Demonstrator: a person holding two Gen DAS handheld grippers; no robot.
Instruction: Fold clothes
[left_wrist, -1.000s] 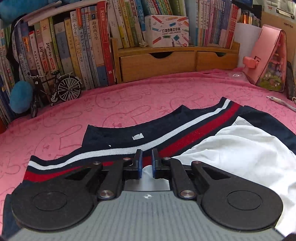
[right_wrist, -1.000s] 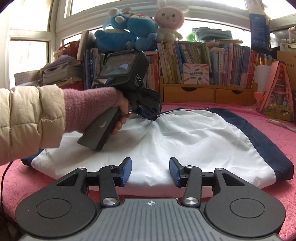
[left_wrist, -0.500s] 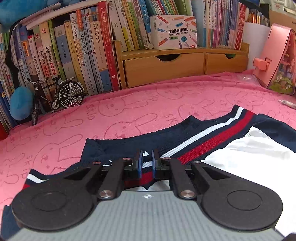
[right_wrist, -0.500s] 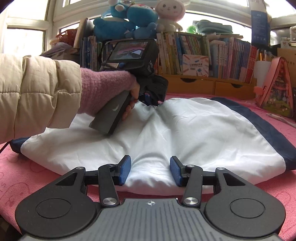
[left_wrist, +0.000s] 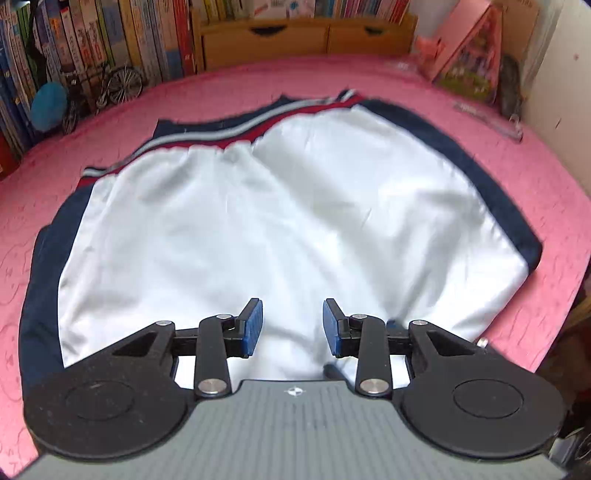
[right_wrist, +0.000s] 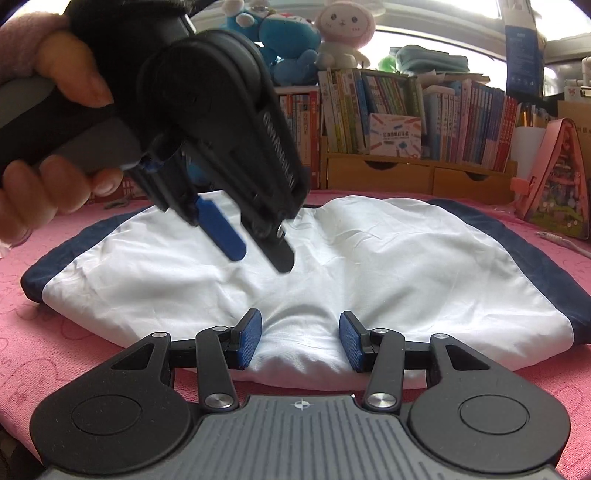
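Now, nearest first:
Right gripper (right_wrist: 301, 339): lying low at the near hem of the garment (right_wrist: 369, 266), its blue pads (right_wrist: 249, 339) standing partly apart with a hump of white cloth bulging between them; whether the pads are pressing the cloth, I cannot tell.
Left gripper (left_wrist: 293, 328): hanging above the white panel and pointing steeply down, held in a hand (right_wrist: 55, 122); its jaws have just been opening and are now standing apart with nothing between them, the cloth lying clear below.
Garment: lying spread flat on the pink cloth (left_wrist: 498, 155), white side up, with navy bands running along both outer edges and a red, white and navy striped band (left_wrist: 207, 138) showing at the far edge.
Behind, left: a small model bicycle (left_wrist: 107, 88) standing against the books (left_wrist: 92, 37).
Behind, middle: wooden drawers (right_wrist: 417, 173) sitting under a row of books.
Behind, right: a pink house-shaped box (right_wrist: 554, 177) standing at the cloth's edge.
Farthest: plush toys (right_wrist: 295, 33) sitting on top of the books by the window.
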